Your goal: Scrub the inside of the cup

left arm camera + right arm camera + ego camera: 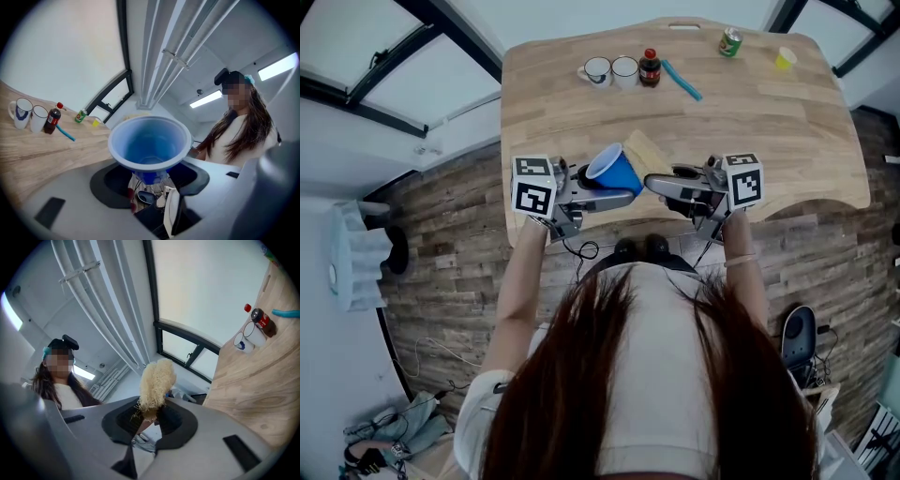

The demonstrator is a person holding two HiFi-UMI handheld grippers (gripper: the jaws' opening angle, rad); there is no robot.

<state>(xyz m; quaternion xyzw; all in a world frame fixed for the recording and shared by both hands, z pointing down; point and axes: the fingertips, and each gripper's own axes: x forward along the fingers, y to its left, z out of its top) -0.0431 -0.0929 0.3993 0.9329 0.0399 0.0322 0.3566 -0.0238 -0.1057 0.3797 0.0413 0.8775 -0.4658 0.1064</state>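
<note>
Jaws of my left gripper (619,199) clamp the blue cup (150,140), its mouth turned away from the loofah (157,380) pinched narrowly in my right gripper (661,186) just beside it.

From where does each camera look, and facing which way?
Head view: on person's head, steeply down at light wooden table; hair, forearms, left hand-held gripper, right hand-held gripper.
Left gripper view: along its jaws, holding blue plastic cup, toward the person.
Right gripper view: along its jaws, pinching pale fibrous scrubber, toward the person.
Shared: two white mugs.
</note>
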